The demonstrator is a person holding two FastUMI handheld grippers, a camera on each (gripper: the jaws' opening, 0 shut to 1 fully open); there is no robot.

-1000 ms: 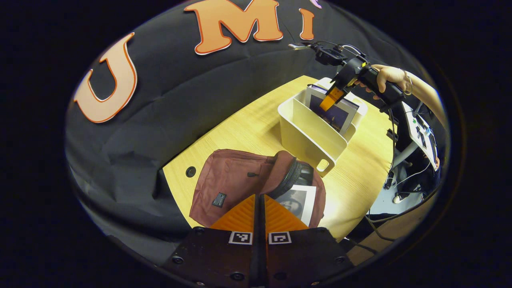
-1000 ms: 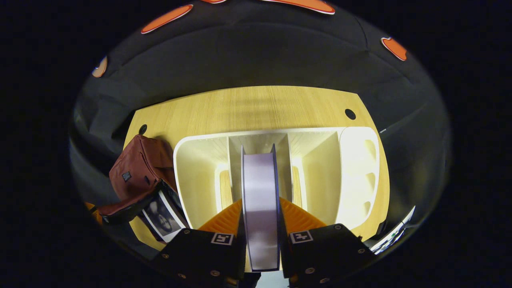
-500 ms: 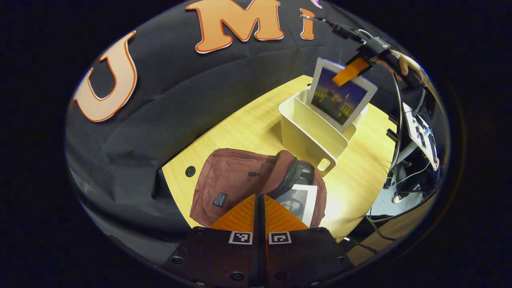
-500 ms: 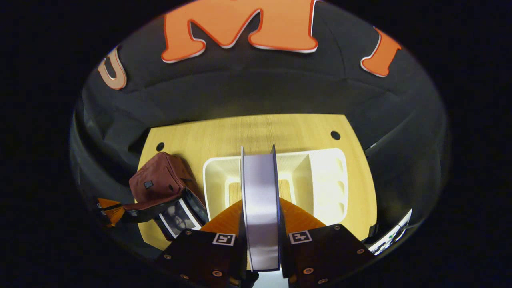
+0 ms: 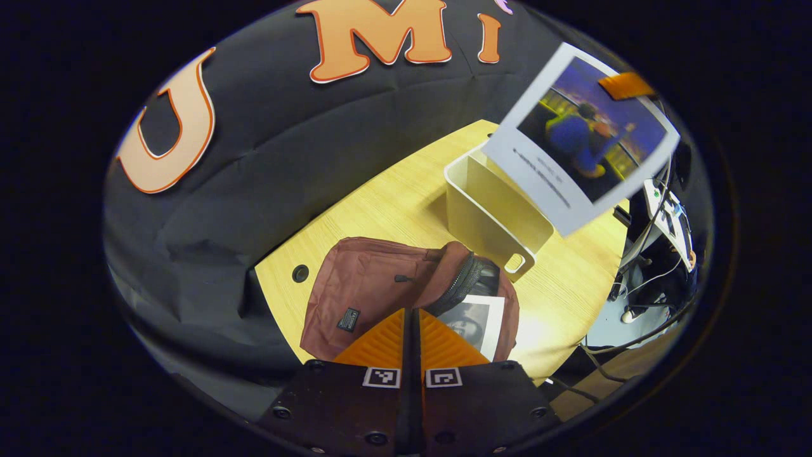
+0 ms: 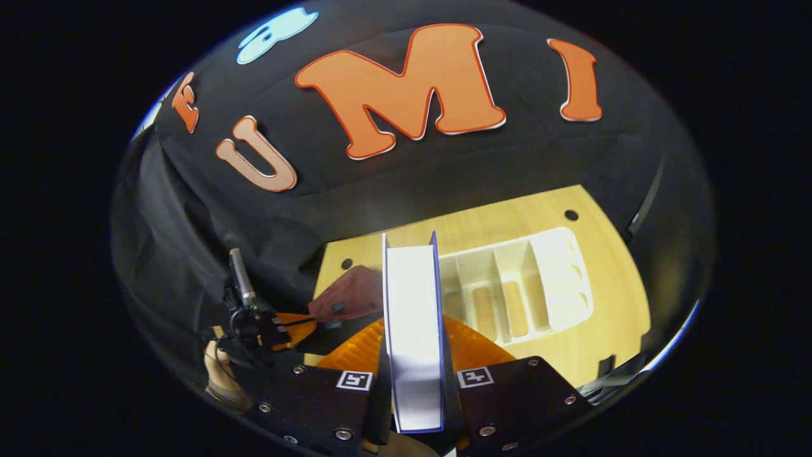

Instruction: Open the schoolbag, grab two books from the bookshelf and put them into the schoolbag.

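A maroon schoolbag (image 5: 368, 279) lies on the wooden table (image 5: 393, 197) with its flap lifted. My left gripper (image 5: 411, 312) is shut on the flap's edge and holds the bag open. A book with a black-and-white cover (image 5: 477, 317) lies in the opening. My right gripper (image 6: 413, 320) is shut on a second book (image 6: 411, 285), seen edge-on between its fingers. In the left gripper view that book (image 5: 580, 136) hangs tilted in the air above the cream bookshelf (image 5: 491, 216). From the right gripper view, the bookshelf (image 6: 520, 285) and schoolbag (image 6: 352, 298) lie below, with the left gripper (image 6: 288, 330) at the bag.
Cables and a white device (image 5: 666, 216) sit past the table's right edge. A hand (image 6: 219, 374) holds the left gripper at the lower left. A round cable hole (image 5: 299, 273) is in the table beside the bag.
The right gripper has lifted the book clear of the bookshelf and raised it high, tilting it and swinging toward the bag. The left gripper and the bag have stayed put.
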